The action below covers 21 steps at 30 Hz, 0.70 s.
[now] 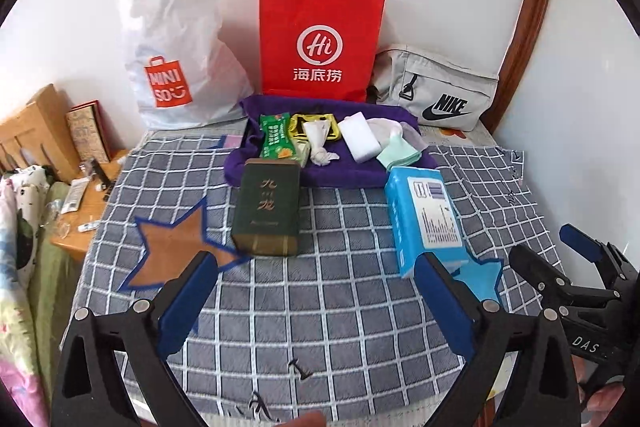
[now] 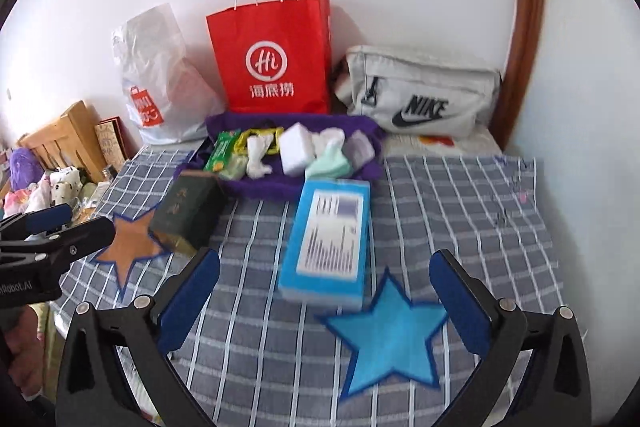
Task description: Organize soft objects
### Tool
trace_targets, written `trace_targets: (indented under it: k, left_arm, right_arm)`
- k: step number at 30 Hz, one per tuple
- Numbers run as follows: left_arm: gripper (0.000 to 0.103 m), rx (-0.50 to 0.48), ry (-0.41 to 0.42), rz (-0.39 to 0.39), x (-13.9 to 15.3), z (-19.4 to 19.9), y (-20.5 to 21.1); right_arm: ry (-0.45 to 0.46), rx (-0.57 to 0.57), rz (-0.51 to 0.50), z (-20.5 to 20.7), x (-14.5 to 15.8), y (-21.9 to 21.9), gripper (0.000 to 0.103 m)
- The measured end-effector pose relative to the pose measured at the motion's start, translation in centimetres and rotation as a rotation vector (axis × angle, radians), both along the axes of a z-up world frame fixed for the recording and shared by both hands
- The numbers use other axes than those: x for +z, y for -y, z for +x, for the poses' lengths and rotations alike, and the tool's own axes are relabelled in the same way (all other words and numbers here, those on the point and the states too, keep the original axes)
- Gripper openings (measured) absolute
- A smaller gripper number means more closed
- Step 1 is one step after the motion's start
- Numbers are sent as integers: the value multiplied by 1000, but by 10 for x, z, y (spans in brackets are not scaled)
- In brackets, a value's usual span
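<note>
A purple cloth tray (image 1: 360, 173) (image 2: 256, 187) at the back of the checked bed cover holds a green packet (image 1: 276, 137), a white knotted cloth (image 1: 318, 143), a white block (image 1: 360, 139) (image 2: 298, 149) and a mint cloth (image 1: 400, 153) (image 2: 330, 163). A dark green box (image 1: 268, 211) (image 2: 186, 215) and a blue tissue pack (image 1: 426, 217) (image 2: 328, 247) lie in front of it. My left gripper (image 1: 316, 269) is open and empty over the cover. My right gripper (image 2: 326, 263) is open and empty, just short of the tissue pack.
A red paper bag (image 1: 320, 43) (image 2: 274, 55), a white Miniso bag (image 1: 176, 59) and a grey Nike pouch (image 1: 440, 91) (image 2: 420, 91) stand against the wall. An orange star (image 1: 172, 247) and a blue star (image 2: 388, 335) mark the cover. A wooden bedside table (image 1: 80, 215) stands left.
</note>
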State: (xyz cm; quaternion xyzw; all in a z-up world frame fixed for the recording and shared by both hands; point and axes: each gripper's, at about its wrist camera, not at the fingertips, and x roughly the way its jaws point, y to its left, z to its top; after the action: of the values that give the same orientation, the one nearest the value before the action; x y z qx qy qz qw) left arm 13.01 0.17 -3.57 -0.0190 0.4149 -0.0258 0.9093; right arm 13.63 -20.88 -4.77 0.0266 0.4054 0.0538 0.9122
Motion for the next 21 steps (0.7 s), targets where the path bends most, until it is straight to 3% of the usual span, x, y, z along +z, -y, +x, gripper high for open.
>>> trace_targets:
  k: [5,12,21]
  left_arm:
    - [100,17,15,-41,7,-34,-1]
    - [100,15,61,-23,18,-72,9]
    - [100,14,89,-11,24,-86,11]
  right_arm:
    - [-5,8,25,-34,0,4,103]
    - [34,0,39,-75,12,12,103]
    - [72,-6,17,-90,25,11,103]
